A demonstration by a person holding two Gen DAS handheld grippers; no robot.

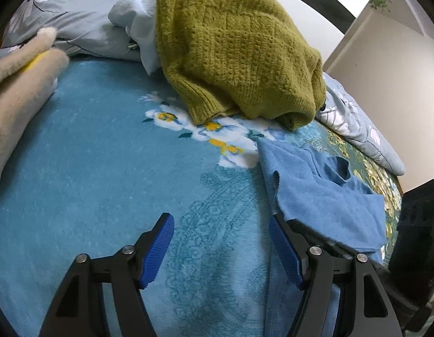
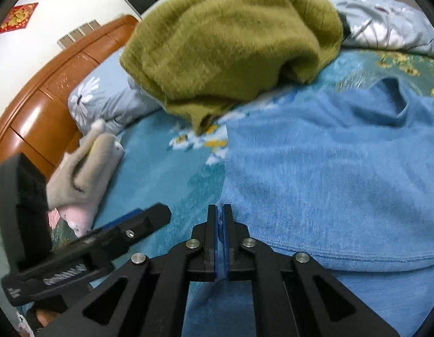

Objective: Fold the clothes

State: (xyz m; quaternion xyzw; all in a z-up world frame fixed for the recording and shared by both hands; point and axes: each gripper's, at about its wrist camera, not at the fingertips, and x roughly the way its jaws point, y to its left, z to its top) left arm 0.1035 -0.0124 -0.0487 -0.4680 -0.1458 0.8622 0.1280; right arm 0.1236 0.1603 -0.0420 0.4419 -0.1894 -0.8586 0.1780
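Blue garment (image 2: 329, 182) — right gripper (image 2: 222, 210) clamped, left gripper (image 1: 221, 224) spread.

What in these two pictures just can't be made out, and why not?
- Right gripper: the right wrist view shows its jaws shut, but whether they pinch the blue garment is unclear.
- Green sweater: its bunched folds hide its shape; blurred in the right view.
- White cloth: mostly under the sweater.

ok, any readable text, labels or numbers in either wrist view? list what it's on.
Nothing legible.
Red diamond wall decoration: gold pattern, too blurred to read.
Left gripper body, seen from the right wrist view: pale marks near its base, too blurred to read.
Clothes and bedding: floral prints only.
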